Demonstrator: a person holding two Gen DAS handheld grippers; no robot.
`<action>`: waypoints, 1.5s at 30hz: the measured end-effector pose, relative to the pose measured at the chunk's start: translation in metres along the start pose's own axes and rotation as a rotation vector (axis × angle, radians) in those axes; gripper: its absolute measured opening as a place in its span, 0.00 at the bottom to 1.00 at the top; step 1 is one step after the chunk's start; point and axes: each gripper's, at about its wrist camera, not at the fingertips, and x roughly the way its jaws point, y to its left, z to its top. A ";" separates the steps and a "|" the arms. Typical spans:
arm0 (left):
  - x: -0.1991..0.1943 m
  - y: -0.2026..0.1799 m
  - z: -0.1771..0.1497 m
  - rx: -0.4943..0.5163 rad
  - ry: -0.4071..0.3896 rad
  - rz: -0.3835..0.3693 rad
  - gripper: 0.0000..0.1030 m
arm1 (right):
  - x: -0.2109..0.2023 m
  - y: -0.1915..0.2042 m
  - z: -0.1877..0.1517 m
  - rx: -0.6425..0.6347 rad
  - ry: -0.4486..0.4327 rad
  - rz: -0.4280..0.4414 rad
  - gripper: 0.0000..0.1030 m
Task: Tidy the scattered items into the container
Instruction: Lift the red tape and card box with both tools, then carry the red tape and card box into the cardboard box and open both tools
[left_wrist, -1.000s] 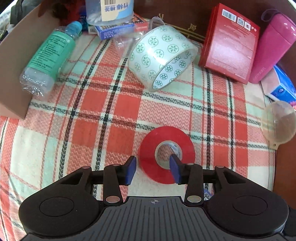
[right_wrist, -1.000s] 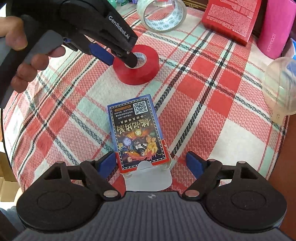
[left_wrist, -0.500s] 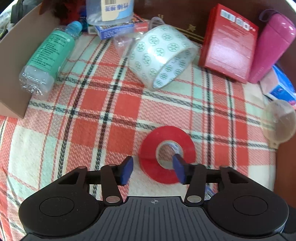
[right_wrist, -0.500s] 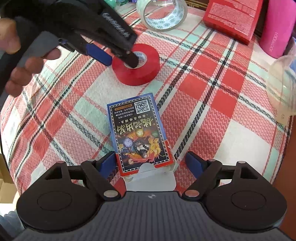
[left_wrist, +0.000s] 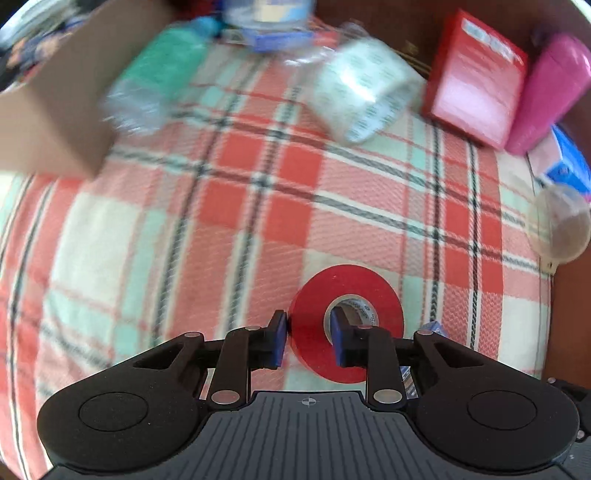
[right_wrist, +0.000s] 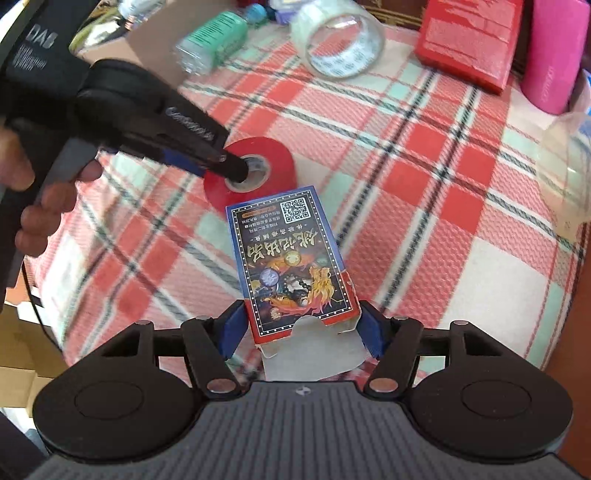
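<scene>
On top of the round surface (left_wrist: 229, 206) with its red, white and green checked cloth lie the scattered things. At the far left stands the brown cardboard box (left_wrist: 55, 122), which I think is the container. Beside it lies a green plastic bottle (left_wrist: 155, 85). Farther right are a big roll of clear tape with green dots (left_wrist: 362, 92), a flat red box (left_wrist: 476, 77) and a pink bottle (left_wrist: 546, 96). A clear plastic cup (left_wrist: 561, 225) sits at the right edge.

Closer in are the two things being picked up. The blue card box with a dragon picture (right_wrist: 291, 266) lies long-ways, pointing away from the right gripper (right_wrist: 303, 328). Its near end, with an open white flap, sits between the blue pads. The jaws have just been closing and now squeeze the box by its two long sides.

The red tape roll (left_wrist: 345, 321) lies flat, just past the far end of the card box. The left gripper (left_wrist: 308, 339) is clamped on its wall: one finger (left_wrist: 338, 341) goes down the hole in the middle and the other presses on the outside. These jaws have just been closing too, with the roll's wall between them.

The cardboard box is up and to the left of the red roll, so the left hand (right_wrist: 33, 206) is the nearer one to carry its load there. The roll should lift first, I think, then swing left.
</scene>
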 end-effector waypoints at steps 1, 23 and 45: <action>-0.007 0.006 -0.001 -0.007 -0.007 0.007 0.22 | -0.003 0.003 0.002 0.002 -0.011 0.015 0.66; -0.127 0.162 0.036 -0.061 -0.185 -0.007 0.22 | -0.024 0.118 0.127 0.039 -0.225 0.147 0.66; -0.179 0.336 0.235 0.065 -0.322 0.017 0.22 | 0.021 0.225 0.287 0.260 -0.350 -0.015 0.66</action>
